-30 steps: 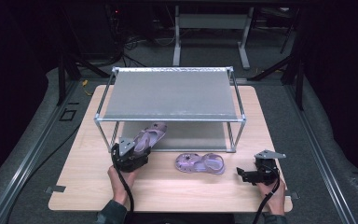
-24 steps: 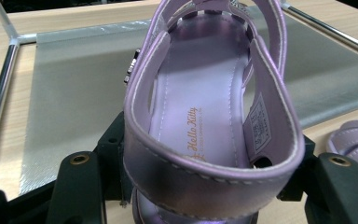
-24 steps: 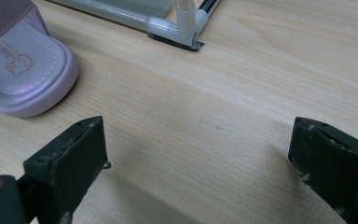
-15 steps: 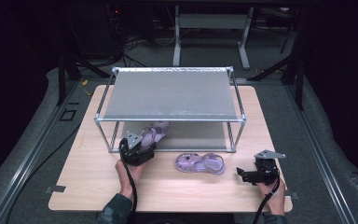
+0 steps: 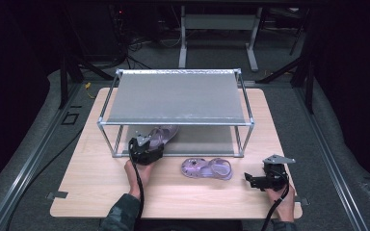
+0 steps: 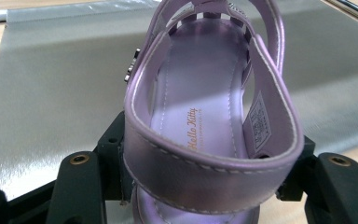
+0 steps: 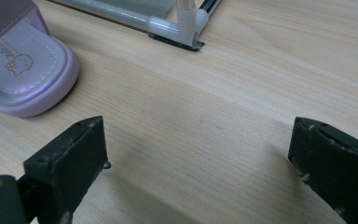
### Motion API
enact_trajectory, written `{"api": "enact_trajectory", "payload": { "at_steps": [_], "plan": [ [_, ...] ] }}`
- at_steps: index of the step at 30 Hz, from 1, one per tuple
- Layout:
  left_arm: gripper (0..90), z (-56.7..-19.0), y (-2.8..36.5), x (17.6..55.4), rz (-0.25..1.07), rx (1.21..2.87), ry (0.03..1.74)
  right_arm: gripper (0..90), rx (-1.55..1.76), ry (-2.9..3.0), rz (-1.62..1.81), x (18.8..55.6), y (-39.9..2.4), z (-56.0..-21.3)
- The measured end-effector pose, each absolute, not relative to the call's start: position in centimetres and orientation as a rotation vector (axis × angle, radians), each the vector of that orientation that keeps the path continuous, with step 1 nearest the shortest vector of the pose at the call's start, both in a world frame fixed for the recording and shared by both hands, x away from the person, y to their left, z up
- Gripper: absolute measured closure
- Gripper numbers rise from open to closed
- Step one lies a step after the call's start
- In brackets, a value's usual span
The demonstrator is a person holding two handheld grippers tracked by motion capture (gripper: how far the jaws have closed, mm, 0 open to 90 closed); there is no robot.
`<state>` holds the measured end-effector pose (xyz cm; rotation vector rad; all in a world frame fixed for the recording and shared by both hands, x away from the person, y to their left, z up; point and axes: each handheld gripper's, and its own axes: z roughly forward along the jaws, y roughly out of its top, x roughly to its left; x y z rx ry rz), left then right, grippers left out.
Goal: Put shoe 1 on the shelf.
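My left gripper (image 5: 148, 144) is shut on the heel end of a purple sandal (image 5: 163, 134), at the front left of a metal-framed rack (image 5: 176, 97). The sandal's toe reaches in under the top shelf. In the left gripper view the sandal (image 6: 200, 93) hangs over the grey lower shelf (image 6: 51, 93), with the black jaws pressing on both sides of its heel strap. A second purple sandal (image 5: 207, 168) lies flat on the wooden table (image 5: 91, 178). To its right my right gripper (image 5: 253, 181) rests open, with only bare wood between its jaws (image 7: 198, 154).
The rack has thin white posts; its front right foot (image 7: 186, 28) stands just beyond the right gripper. The lying sandal's end (image 7: 23, 70) is close to the right gripper's left jaw. Dark floor and stands surround the table.
My left gripper has carried the sandal right and away from the person, slightly lower, so its toe now lies under the top shelf. The right gripper and the lying sandal have not moved.
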<state>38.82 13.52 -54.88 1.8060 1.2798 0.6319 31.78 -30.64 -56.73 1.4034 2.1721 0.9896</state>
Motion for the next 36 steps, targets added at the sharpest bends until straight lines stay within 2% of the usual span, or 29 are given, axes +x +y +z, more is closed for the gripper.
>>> {"api": "enact_trajectory", "payload": {
  "at_steps": [11, 22, 24, 25, 29, 30, 33, 36],
  "plan": [
    [37.4, -55.5, 12.6, 41.2, 0.65, 1.819, 1.316, 4.1, 1.402, 2.174, 0.991, 31.8, -30.6, -56.7],
    [36.6, -56.2, 12.5, 42.9, 0.61, 1.846, 1.362, 4.2, 1.402, 2.173, 0.99, 31.8, -30.6, -56.7],
    [33.9, -56.2, 12.7, 43.0, 0.583, 1.854, 1.39, 4.2, 1.399, 2.176, 0.996, 31.8, -30.7, -56.7],
    [30.6, -56.3, 12.4, 43.0, 0.554, 1.799, 1.388, 4.2, 1.396, 2.175, 0.994, 31.8, -30.7, -56.7],
    [22.1, -55.5, 13.1, 42.1, 0.574, 1.846, 1.336, 4.2, 1.398, 2.174, 0.992, 31.8, -30.7, -56.7],
    [21.7, -55.2, 13.5, 41.8, 0.573, 1.901, 1.306, 4.2, 1.395, 2.175, 0.99, 31.8, -30.7, -56.7],
    [21.6, -55.0, 13.8, 41.0, 0.564, 1.894, 1.288, 4.2, 1.396, 2.173, 0.986, 31.8, -30.6, -56.7],
    [25.6, -55.0, 14.0, 40.2, 0.566, 1.887, 1.278, 4.2, 1.396, 2.173, 0.984, 31.8, -30.6, -56.7]
  ]
}}
